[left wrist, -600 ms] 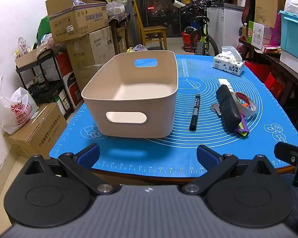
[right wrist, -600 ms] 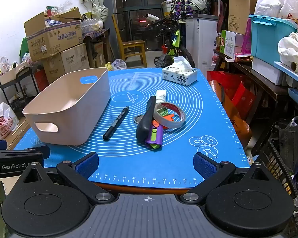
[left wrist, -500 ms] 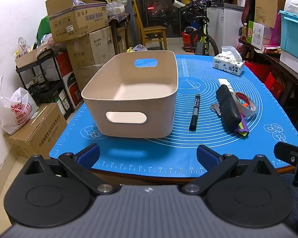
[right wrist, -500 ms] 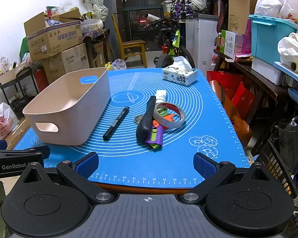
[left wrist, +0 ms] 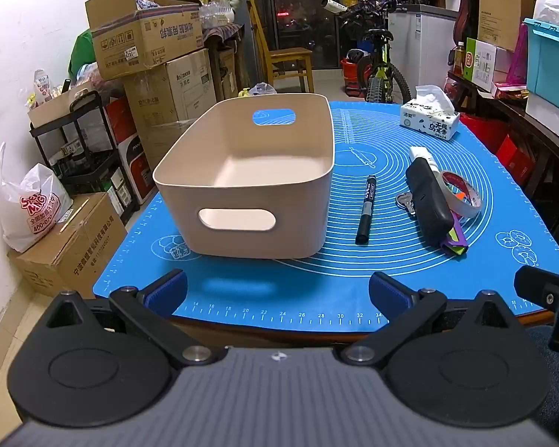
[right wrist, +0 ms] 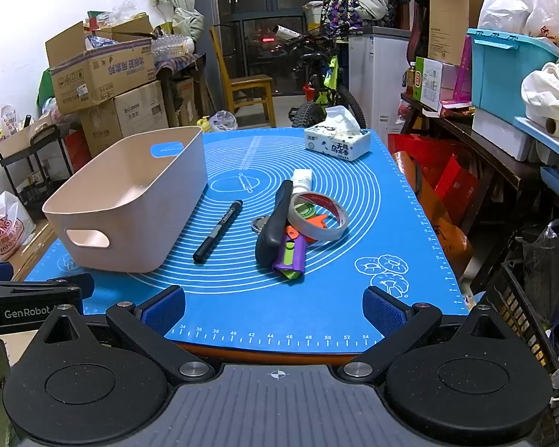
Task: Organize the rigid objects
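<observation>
An empty beige bin (left wrist: 249, 175) (right wrist: 130, 201) stands on the left of the blue mat (left wrist: 316, 287) (right wrist: 372, 260). Right of it lie a black marker (left wrist: 366, 205) (right wrist: 219, 231), a long black case (left wrist: 428, 201) (right wrist: 275, 223), a tape roll (left wrist: 462, 193) (right wrist: 318, 216), keys (left wrist: 404, 201), a white tube (right wrist: 302, 180) and a purple-green toy (right wrist: 288, 257). My left gripper (left wrist: 277, 292) is open and empty at the mat's near edge, in front of the bin. My right gripper (right wrist: 274, 311) is open and empty at the near edge, in front of the pile.
A tissue box (left wrist: 428, 121) (right wrist: 337, 143) sits at the mat's far right. Cardboard boxes (left wrist: 145, 44) and a black rack (left wrist: 78, 149) stand left of the table. A shelf with a blue crate (right wrist: 510, 70) runs along the right. A bicycle (right wrist: 324, 89) stands behind.
</observation>
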Tool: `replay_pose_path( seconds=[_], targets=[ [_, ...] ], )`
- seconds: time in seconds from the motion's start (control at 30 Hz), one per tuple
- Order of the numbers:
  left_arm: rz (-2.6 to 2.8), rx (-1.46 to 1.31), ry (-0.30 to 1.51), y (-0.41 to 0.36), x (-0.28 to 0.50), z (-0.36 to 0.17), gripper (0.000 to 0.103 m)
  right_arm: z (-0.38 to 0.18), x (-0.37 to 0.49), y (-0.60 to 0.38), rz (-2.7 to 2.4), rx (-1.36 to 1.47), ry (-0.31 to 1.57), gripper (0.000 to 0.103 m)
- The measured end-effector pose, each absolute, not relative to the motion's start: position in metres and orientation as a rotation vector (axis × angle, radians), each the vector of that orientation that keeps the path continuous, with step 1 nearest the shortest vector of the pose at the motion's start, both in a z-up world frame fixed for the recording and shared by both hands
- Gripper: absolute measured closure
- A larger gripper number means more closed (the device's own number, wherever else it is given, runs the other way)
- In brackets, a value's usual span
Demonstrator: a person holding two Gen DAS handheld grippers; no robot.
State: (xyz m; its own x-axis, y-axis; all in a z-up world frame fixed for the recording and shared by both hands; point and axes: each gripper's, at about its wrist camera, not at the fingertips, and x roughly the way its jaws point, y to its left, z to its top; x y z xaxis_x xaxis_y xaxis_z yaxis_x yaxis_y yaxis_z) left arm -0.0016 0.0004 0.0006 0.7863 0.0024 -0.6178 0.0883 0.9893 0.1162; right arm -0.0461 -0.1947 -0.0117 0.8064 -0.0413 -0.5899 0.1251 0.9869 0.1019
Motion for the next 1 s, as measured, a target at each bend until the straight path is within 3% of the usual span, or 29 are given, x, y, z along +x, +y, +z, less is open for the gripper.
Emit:
replay_pose_path(
  seconds=[1.0],
  targets=[
    [-0.047,0.140,0.666,0.0005,0.0003,0.0004,0.001,-0.0119,-0.0457,-0.1939,-0.090,0.137,0.629,0.003]
  ],
)
